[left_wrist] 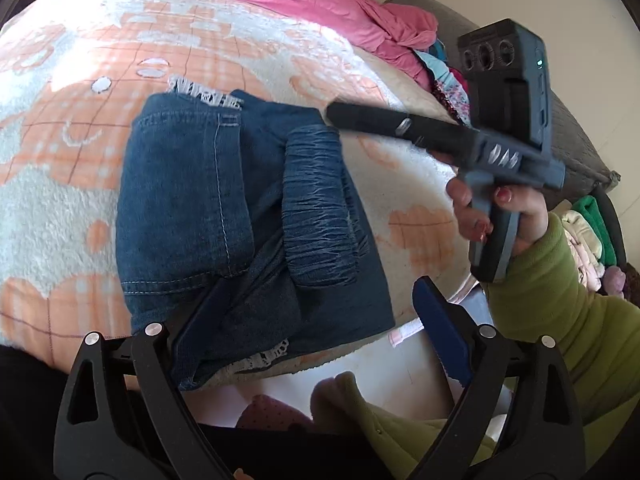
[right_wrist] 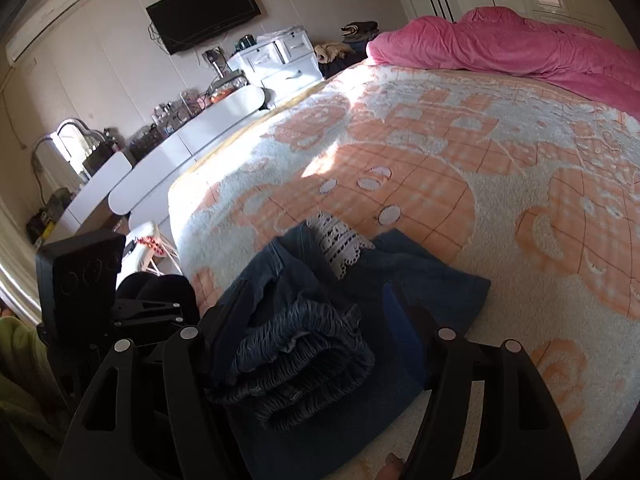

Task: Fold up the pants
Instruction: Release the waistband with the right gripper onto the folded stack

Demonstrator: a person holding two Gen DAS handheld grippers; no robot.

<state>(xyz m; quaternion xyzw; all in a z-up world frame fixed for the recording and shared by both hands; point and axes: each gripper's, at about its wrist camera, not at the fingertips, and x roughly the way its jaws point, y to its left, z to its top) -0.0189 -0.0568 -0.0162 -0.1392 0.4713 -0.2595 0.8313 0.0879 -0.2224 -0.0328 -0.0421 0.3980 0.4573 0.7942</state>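
Denim pants [left_wrist: 256, 216] folded on near edge of blanket [left_wrist: 80, 184], my left gripper [left_wrist: 316, 320] and right gripper [right_wrist: 316, 320] both spread wide, gripping nothing

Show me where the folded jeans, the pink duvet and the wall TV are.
folded jeans [left_wrist: 188, 184], left wrist view, on the flat denim leg panel.
pink duvet [right_wrist: 520, 44], right wrist view, on its bunched middle.
wall TV [right_wrist: 204, 12], right wrist view, on the dark screen.
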